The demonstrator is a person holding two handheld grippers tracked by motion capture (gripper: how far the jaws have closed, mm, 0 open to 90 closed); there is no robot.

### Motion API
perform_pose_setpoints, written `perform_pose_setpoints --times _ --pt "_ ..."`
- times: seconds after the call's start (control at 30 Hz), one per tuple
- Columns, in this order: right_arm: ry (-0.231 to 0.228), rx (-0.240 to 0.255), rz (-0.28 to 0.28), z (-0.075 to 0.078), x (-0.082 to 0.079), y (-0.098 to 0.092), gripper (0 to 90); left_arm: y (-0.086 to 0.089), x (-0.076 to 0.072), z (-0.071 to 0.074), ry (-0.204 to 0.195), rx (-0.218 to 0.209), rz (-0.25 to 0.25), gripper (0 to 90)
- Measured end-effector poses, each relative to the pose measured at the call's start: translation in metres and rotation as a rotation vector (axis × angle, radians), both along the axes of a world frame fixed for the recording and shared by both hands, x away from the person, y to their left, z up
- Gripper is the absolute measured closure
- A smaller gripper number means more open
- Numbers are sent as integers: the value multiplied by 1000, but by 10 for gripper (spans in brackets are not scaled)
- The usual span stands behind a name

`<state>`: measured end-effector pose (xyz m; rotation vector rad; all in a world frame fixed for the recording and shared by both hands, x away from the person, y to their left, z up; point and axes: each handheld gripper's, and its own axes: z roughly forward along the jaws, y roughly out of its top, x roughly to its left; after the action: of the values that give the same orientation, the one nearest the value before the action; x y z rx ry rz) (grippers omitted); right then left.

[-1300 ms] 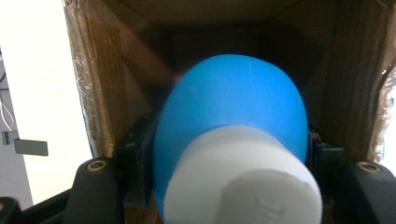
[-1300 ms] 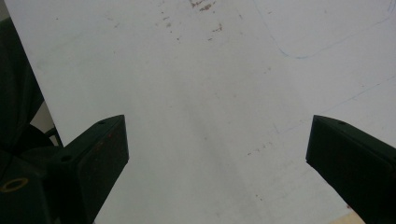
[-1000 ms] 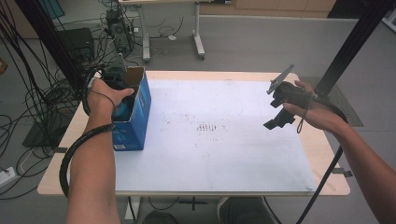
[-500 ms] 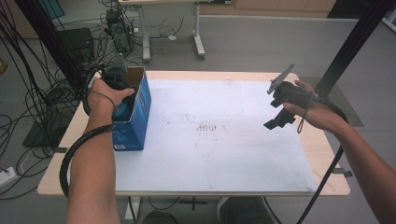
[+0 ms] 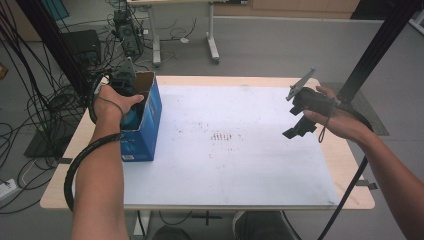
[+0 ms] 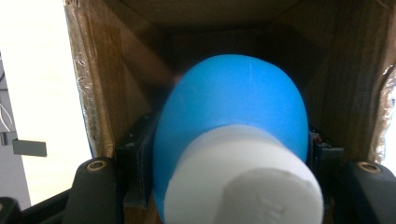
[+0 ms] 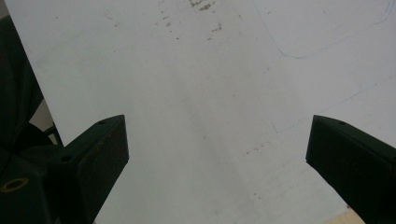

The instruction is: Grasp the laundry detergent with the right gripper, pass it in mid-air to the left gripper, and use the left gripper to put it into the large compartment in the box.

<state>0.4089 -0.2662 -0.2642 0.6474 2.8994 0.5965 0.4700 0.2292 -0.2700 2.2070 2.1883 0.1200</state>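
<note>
A blue cardboard box [image 5: 146, 127] stands open-topped at the table's left edge. My left gripper [image 5: 133, 107] reaches down into it; in the left gripper view the brown inner walls [image 6: 112, 84] surround my left gripper [image 6: 229, 154], which is shut on a blue rounded bottle [image 6: 233, 102] with a white cap [image 6: 243, 182]. My right gripper [image 5: 299, 122] hovers above the right side of the white mat [image 5: 240, 155]. In the right gripper view my right gripper [image 7: 217, 154] is open, with bare mat between its jaws.
The mat [image 7: 196, 84] carries small brown specks and faint pen lines. Bundles of cables [image 5: 45, 110] hang off the table's left side. A black post [image 5: 380, 45] rises at the far right, and another desk's legs [image 5: 212, 35] stand on the floor behind.
</note>
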Motion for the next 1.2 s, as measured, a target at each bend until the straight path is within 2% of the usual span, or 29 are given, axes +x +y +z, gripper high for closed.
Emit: perform_pose_setpoints --times 1.2 --pt "-4 -7 4 3 -1 1 58 1 -1 0 -8 -5 5 352"
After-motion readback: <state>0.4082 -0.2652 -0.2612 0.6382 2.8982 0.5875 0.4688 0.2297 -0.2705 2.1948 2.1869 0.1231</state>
